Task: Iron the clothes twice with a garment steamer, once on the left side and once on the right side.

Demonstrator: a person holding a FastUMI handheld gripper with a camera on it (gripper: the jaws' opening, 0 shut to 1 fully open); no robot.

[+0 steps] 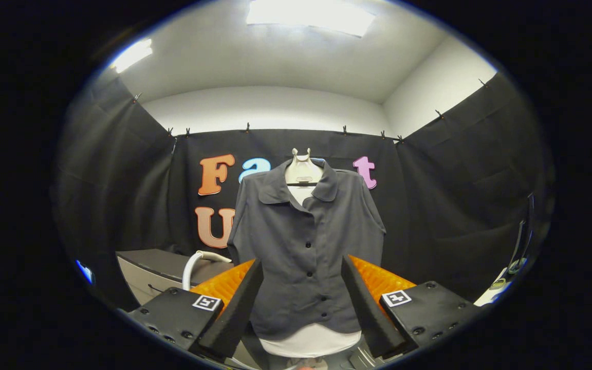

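The tongs (301,272) stand wide, both wedge-shaped fingers (234,308) gripping nothing. Beyond them and between them hangs a dark grey buttoned shirt (303,246) — matte, collared, on a pale hanger form (302,172). A curved white hose (198,262) rises beside a grey tabletop (157,264).

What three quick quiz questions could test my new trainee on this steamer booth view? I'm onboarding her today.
1. True or false: the gripper is shut on the dark grey button-up shirt.
2. What hangs on the hanger? A) towel B) shirt C) trousers
3. Fill in: a white curved ___ rises beside the grey cabinet.

Key: 1 false, its fingers stand open, the shirt beyond them. 2 B. 3 handle.
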